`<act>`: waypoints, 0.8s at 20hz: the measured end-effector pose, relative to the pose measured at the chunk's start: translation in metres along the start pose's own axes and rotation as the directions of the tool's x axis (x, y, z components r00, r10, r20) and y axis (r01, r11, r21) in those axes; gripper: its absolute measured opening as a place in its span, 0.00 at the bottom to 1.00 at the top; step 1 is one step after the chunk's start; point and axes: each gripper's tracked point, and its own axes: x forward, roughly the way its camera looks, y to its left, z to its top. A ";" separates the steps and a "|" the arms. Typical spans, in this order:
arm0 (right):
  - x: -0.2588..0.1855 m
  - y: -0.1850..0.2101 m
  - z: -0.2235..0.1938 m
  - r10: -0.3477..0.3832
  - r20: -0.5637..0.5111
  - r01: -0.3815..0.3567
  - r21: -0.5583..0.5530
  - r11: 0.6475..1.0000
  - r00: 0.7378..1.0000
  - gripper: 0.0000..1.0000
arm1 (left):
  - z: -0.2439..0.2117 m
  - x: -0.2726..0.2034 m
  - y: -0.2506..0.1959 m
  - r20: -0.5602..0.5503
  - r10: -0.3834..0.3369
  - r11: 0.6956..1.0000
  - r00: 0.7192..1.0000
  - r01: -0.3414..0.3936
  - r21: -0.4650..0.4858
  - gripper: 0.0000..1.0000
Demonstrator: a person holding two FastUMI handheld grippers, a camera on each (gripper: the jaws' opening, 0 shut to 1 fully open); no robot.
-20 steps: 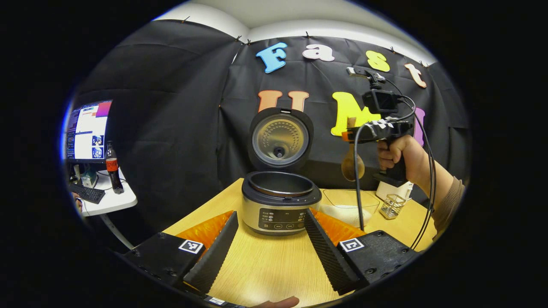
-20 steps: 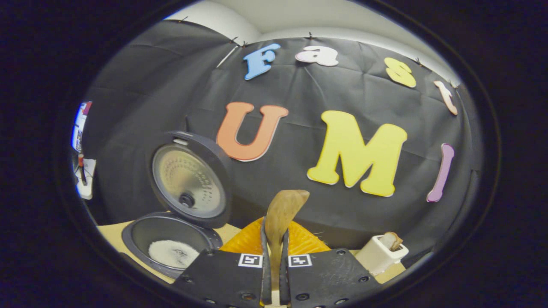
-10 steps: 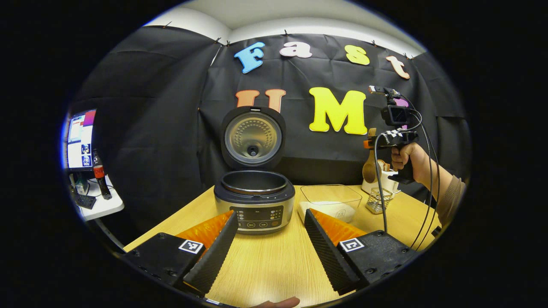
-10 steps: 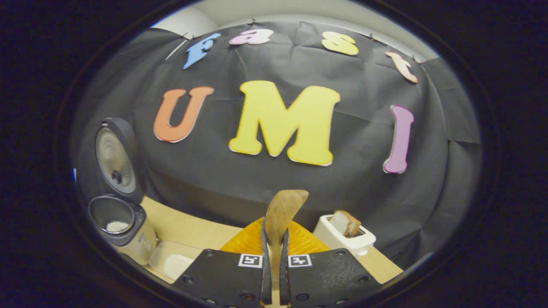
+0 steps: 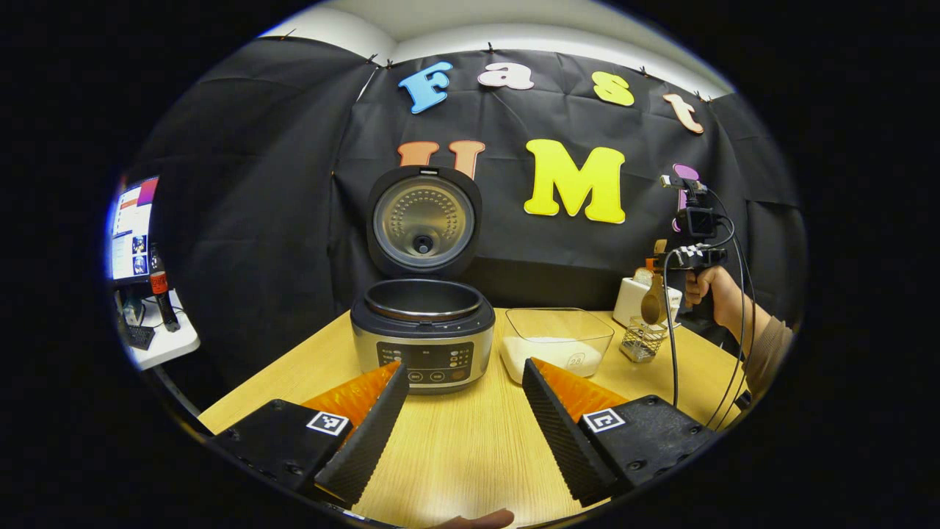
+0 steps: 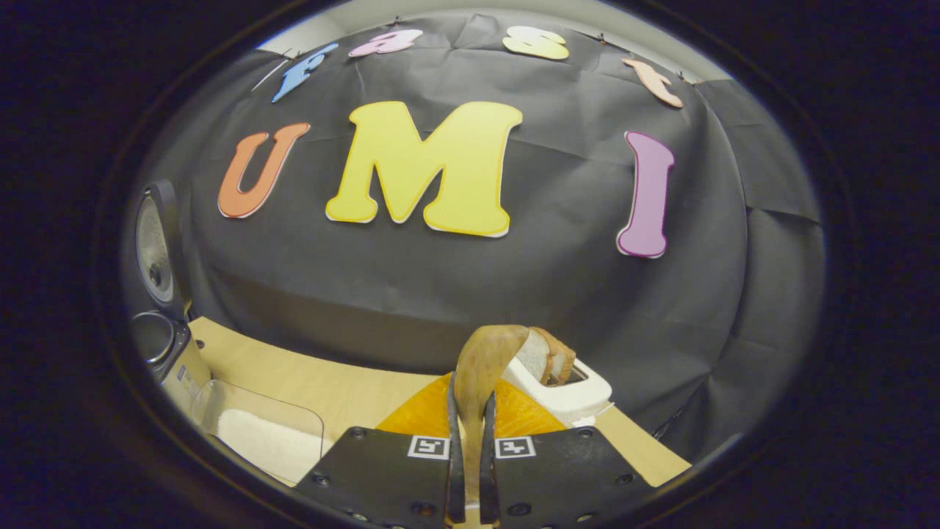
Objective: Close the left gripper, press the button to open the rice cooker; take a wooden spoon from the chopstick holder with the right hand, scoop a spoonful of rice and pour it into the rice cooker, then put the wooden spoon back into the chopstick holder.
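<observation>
the right tongs (image 6: 470, 448) are clamping tight on the wooden spoon (image 6: 481, 367), its bowl pointing down, as the left gripper view shows, just above the wire chopstick holder (image 5: 642, 342). the hand (image 5: 709, 290) is gripping them level beside the toaster (image 6: 565, 389). the left tongs (image 5: 463, 411) are hanging wide open and empty over the surface (image 5: 470, 455), facing the open rice cooker (image 5: 422, 334) and rice container (image 5: 554, 342).

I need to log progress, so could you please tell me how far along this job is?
Done: the cooker stands open. Whether rice is in it can't be seen. In hand: the right tongs grip the spoon, which hangs above the holder. Left: putting the spoon in the holder.
</observation>
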 end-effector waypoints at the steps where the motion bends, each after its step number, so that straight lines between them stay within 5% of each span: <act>1: -0.001 -0.001 -0.005 0.009 -0.018 -0.009 0.016 1.000 1.000 0.08 | 0.002 0.000 0.001 0.004 0.002 1.000 1.000 -0.002 0.003 1.00; 11: -0.017 -0.015 -0.038 0.039 -0.120 -0.021 0.148 0.989 0.992 0.15 | 0.009 -0.005 0.003 0.023 -0.003 1.000 1.000 0.003 -0.010 0.99; 16: -0.027 -0.025 -0.040 0.011 -0.121 0.003 0.117 0.993 0.993 0.30 | 0.011 -0.008 0.000 0.025 -0.020 0.999 0.999 0.021 -0.031 0.99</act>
